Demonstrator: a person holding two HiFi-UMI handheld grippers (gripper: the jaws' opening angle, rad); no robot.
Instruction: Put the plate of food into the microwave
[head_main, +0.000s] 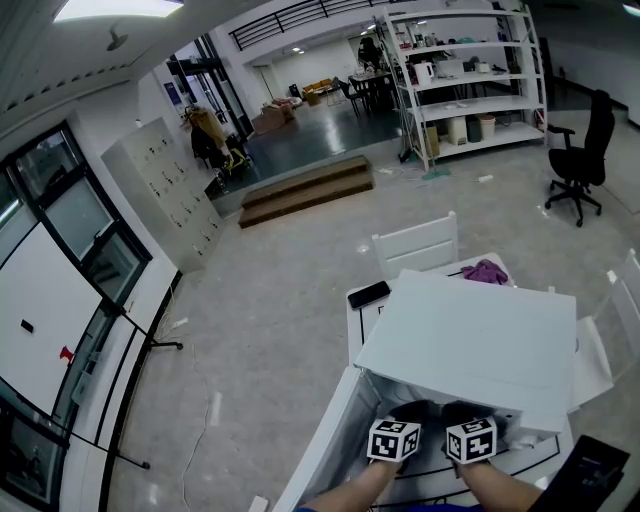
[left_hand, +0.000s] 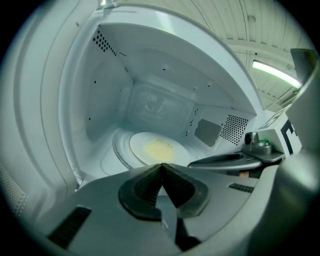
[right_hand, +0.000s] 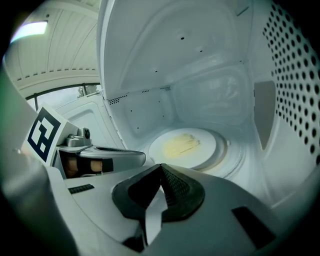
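The plate of food sits flat deep inside the microwave, probably stiff, slick and breakable, best pinched at its bare rim, while the left gripper and right gripper hang before it, both pressed together and empty.

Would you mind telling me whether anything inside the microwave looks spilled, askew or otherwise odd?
Nothing stands out. The plate lies flat on the microwave floor, with its yellow food in the middle and no spill around it. The left gripper and right gripper are both shut and empty.
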